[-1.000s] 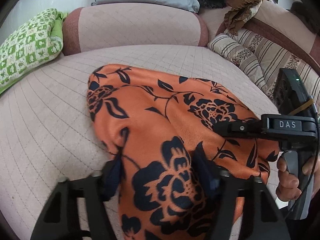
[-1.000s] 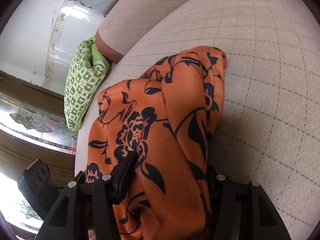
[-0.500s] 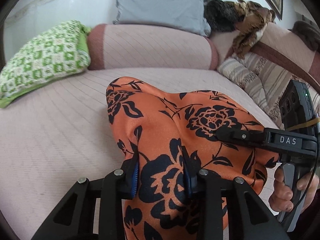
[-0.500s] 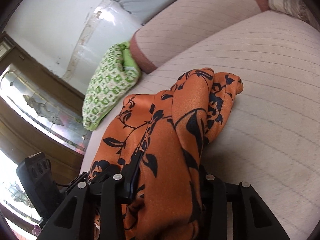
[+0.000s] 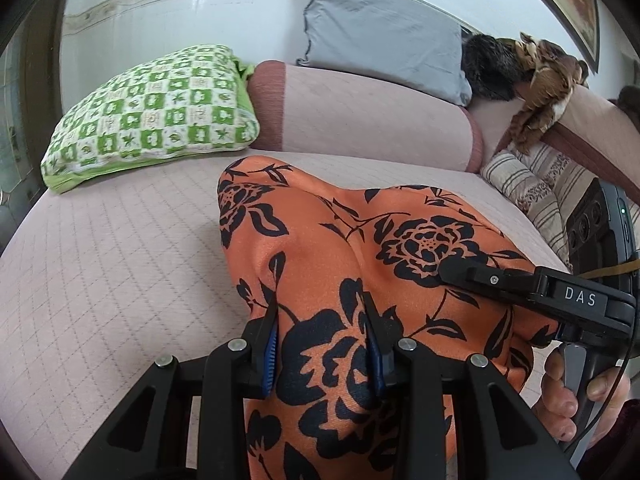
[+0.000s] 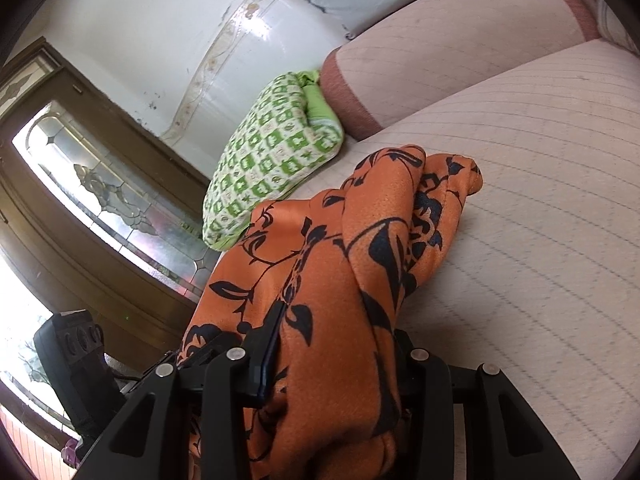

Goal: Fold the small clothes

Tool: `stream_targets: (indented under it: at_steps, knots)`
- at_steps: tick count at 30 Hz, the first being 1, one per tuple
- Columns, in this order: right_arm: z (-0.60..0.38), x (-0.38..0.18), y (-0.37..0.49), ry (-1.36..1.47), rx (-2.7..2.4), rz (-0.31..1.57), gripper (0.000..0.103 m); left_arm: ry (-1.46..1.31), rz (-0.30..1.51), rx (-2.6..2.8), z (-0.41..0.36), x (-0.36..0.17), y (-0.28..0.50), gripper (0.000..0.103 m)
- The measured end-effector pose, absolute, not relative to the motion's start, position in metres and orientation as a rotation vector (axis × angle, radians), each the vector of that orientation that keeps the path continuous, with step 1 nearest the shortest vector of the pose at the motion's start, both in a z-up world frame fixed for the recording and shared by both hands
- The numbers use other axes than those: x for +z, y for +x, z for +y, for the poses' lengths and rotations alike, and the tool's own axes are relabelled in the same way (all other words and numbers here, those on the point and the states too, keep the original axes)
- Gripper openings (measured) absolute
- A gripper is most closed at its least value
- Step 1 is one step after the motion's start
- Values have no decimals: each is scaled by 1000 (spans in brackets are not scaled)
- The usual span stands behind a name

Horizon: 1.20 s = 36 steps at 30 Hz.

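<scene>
An orange garment with black flowers is lifted at its near edge off the pale quilted sofa seat; its far end still rests on the seat. My left gripper is shut on a bunched fold of the garment. My right gripper is shut on the garment's other near corner. The right gripper also shows in the left wrist view, side-on at the cloth's right edge, with the person's hand below it.
A green-and-white patterned pillow lies at the seat's far left. A pink bolster and a grey cushion stand behind. Striped cushions are at the right. A wooden door with glass is at the left of the right wrist view.
Both grippers closed on the garment and raised its near edge off the seat. The cameras tilted up, so more of the wall and cushions shows now.
</scene>
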State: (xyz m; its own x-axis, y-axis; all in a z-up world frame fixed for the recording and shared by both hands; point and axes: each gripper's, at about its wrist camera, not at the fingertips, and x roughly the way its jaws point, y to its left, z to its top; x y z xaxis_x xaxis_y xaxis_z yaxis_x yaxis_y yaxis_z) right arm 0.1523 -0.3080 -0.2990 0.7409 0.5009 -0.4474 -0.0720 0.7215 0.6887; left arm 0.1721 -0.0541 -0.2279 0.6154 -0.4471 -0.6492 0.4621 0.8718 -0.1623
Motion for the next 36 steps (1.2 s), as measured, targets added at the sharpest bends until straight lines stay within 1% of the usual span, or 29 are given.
stream_targets:
  at_steps: [15, 26, 31, 33, 34, 35, 36]
  knots:
    - [-300, -301, 158, 696, 361, 689, 42, 21, 748, -519, -53, -225, 163, 37]
    - [-297, -300, 119, 691, 361, 718, 42, 33, 740, -485, -49, -224, 120, 37]
    - [-293, -308, 103, 681, 343, 747, 42, 31, 783, -449, -48, -239, 105, 37]
    - [-289, -317, 103, 663, 334, 797, 42, 59, 833, -409, -50, -254, 105, 39]
    - [-288, -323, 104, 659, 324, 833, 47, 81, 862, -390, -51, -262, 105, 40]
    - [-288, -338, 108, 664, 281, 914, 50, 103, 891, -366, -52, -270, 105, 50]
    - [-289, -348, 108, 674, 245, 963, 59, 110, 900, -349, -51, -273, 103, 55]
